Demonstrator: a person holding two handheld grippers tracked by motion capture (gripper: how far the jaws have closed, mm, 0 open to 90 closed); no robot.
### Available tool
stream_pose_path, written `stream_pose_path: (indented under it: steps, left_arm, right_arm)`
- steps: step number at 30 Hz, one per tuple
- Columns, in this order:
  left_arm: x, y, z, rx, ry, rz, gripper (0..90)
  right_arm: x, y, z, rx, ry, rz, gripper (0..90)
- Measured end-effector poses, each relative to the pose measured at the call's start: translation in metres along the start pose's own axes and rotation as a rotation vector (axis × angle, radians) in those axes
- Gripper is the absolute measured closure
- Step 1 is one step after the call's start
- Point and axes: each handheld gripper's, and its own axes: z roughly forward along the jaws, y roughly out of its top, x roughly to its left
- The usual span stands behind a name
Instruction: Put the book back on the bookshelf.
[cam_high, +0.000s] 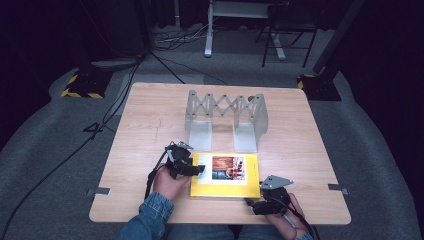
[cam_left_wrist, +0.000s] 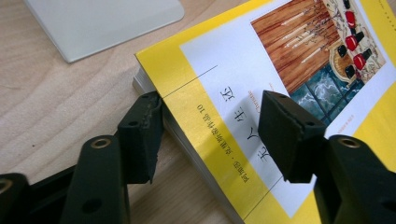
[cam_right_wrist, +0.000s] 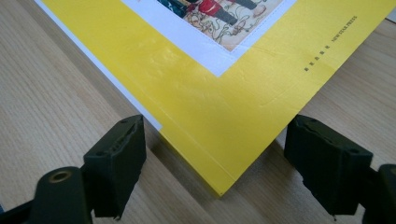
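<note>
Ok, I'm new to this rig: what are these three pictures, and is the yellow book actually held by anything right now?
No robot arm here: a person holds a two-jaw gripper in each hand. The high view looks down on the wooden table; the other two pictures come from cameras riding on the grippers, looking along their black jaws.

On the table lie a yellow book and, behind it, a grey expanding book rack.

The left gripper straddles the book's edge, one jaw over the cover and one beside the pages, jaws apart. The right gripper sits at the book's near corner with that corner between its open jaws. Neither has closed, so the book just rests flat on the table.
</note>
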Motion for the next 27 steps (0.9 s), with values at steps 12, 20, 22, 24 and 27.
stream_pose_path:
  steps: [12,20,22,24,27]
  left_arm:
    - [-0.010,0.000,-0.026,-0.123,-0.096,0.044,82.0]
    - [-0.022,0.007,-0.042,-0.155,-0.146,0.093,88.1]
    - [-0.025,0.011,-0.047,-0.162,-0.155,0.100,88.2]
    - [-0.028,0.014,-0.051,-0.167,-0.162,0.106,88.1]
    - [-0.034,0.020,-0.057,-0.169,-0.173,0.114,88.2]
  right_arm:
    - [0.000,-0.001,0.000,-0.008,-0.001,0.001,20.8]
    - [0.000,-0.002,-0.003,-0.010,-0.013,0.020,26.3]
    - [0.000,-0.003,-0.007,-0.012,-0.026,0.014,30.5]
    - [0.000,-0.005,-0.013,-0.024,-0.060,0.005,31.4]
    - [0.000,-0.007,-0.024,-0.065,-0.098,0.014,28.6]
